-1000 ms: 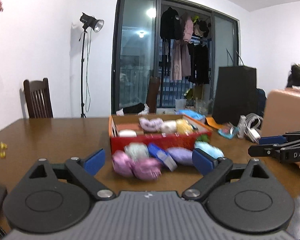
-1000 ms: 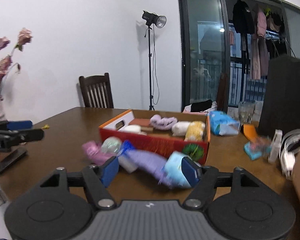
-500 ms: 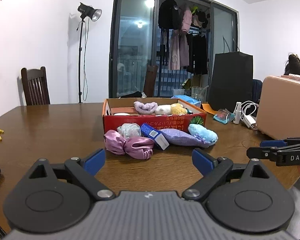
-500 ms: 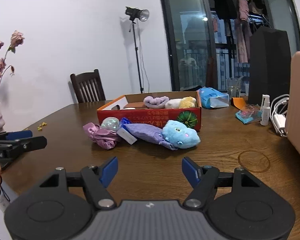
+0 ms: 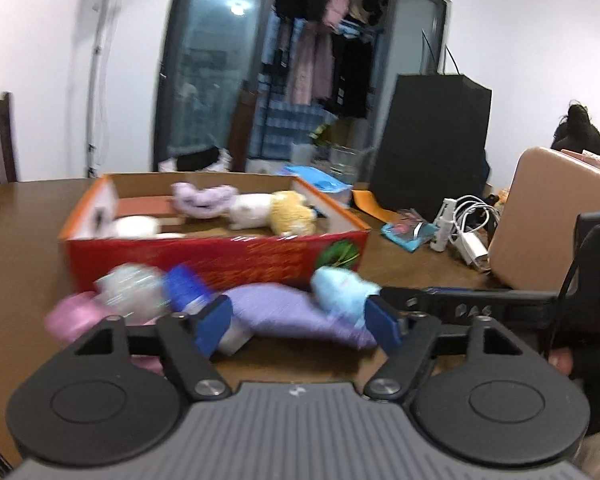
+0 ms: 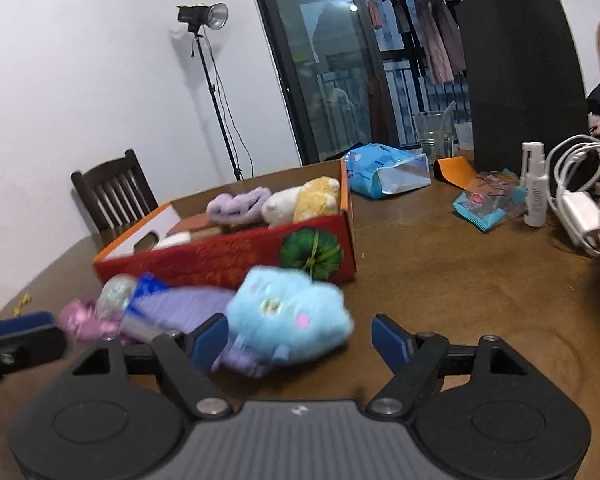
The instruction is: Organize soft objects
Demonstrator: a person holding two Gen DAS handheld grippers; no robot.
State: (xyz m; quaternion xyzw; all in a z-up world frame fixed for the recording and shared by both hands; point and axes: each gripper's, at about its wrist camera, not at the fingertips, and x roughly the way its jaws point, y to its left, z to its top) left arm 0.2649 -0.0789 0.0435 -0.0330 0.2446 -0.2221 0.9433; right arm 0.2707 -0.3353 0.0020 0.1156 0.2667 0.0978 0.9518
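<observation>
A red cardboard box [image 5: 220,256] [image 6: 228,256] on the brown table holds a lilac scrunchie [image 5: 204,202], a white plush and a yellow plush [image 6: 316,198]. In front of it lie a pink scrunchie [image 5: 68,316], a clear ball [image 6: 114,294], a blue-and-white packet [image 5: 184,286], a purple pouch [image 5: 284,314] [image 6: 180,306] and a light blue plush [image 6: 288,312] [image 5: 340,292]. My left gripper [image 5: 302,324] is open just before the purple pouch. My right gripper [image 6: 300,338] is open, with the blue plush between its fingers.
On the right of the table are a blue tissue pack [image 6: 384,168], a glass [image 6: 434,132], a spray bottle [image 6: 534,190], white cables [image 6: 580,200], a teal packet [image 6: 488,204] and a tan case [image 5: 552,220]. A dark chair [image 6: 112,192] stands behind the table.
Both grippers have moved forward and close to the row of soft things in front of the box. Both stay open.
</observation>
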